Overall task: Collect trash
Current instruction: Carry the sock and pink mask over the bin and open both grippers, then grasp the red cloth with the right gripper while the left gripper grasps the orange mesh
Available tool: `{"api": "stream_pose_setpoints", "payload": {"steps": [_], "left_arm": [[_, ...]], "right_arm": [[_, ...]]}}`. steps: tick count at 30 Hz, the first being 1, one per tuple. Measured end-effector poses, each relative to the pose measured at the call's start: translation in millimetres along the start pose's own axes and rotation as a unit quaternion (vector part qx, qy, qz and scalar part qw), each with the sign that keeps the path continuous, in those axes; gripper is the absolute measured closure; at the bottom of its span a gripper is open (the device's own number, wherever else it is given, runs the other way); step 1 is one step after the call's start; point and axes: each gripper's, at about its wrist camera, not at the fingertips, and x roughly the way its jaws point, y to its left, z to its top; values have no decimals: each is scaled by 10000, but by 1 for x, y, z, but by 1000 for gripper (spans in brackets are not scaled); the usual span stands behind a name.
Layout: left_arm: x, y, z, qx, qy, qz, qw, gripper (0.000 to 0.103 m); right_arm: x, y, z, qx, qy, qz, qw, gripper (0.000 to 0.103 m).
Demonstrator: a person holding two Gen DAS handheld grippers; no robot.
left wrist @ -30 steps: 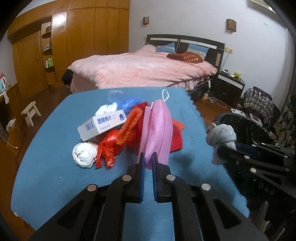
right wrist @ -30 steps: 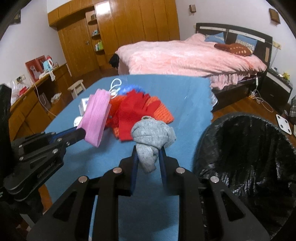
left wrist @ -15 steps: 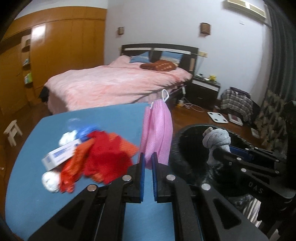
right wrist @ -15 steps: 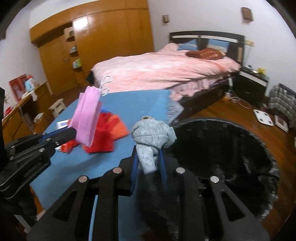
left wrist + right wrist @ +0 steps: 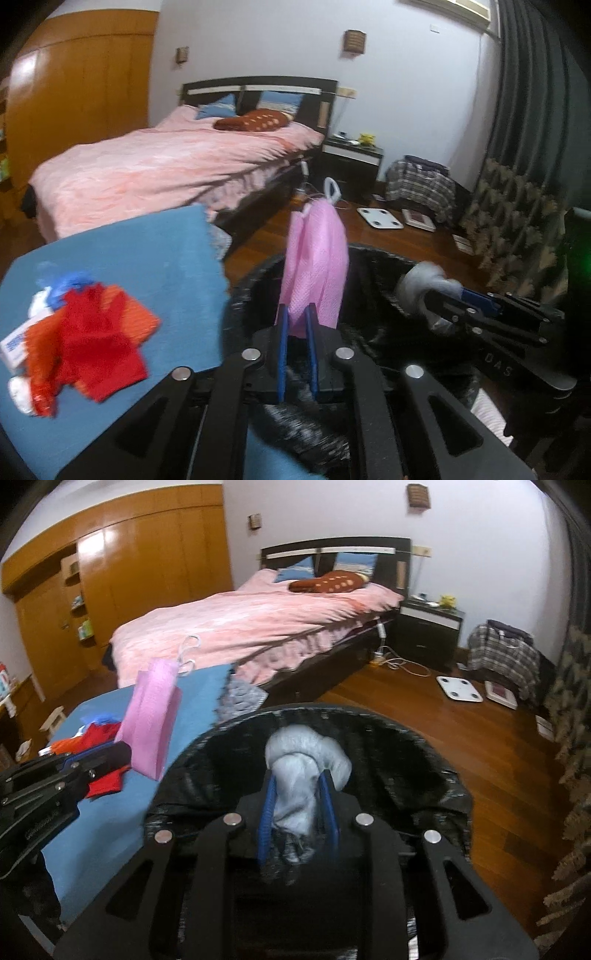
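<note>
Now the left claw [image 5: 295, 321] is opening around the soft, light pink face mask [image 5: 314, 266], and the right claw [image 5: 297, 797] is opening around the squishy gray sock [image 5: 303, 768], both over the black trash bin [image 5: 424, 760].

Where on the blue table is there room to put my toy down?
The blue table is bare between the red pile and its far edge toward the bed, and along the near side by the black bin. It is crowded at the left, where the pile and a small box bunch up.
</note>
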Motion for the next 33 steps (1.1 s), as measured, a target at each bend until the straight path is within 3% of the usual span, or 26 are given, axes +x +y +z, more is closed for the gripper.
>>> {"api": "stream_pose_setpoints", "payload": {"steps": [2,5,7,10,13,16,25,33], "left_arm": [[4,-3,0,20,12,-39,10000,67],[3,3,-2,-24,-18,37,10000,54],[-1,11,-3,-56,-50,219,9997,45],[-11,25,-5,-143,-153,487,9986,30],[-26,47,-8,-239,-256,813,9961,21],[-42,71,-12,-341,-375,1193,9916,18],[-84,143,-34,-650,-543,2230,9711,18],[-97,191,-56,-923,-483,2801,9543,18]], "right_arm": [[1,-8,1,80,-11,-100,9999,58],[2,-12,1,101,-86,-161,9998,45],[2,-11,1,63,-137,-172,9997,25],[-1,1,0,6,-253,-150,9996,10],[-2,24,3,-71,-283,19,9996,7],[0,47,9,-164,-300,254,9991,7],[20,127,23,-587,-304,878,9939,7],[44,184,16,-902,-183,1269,9876,7]]}}
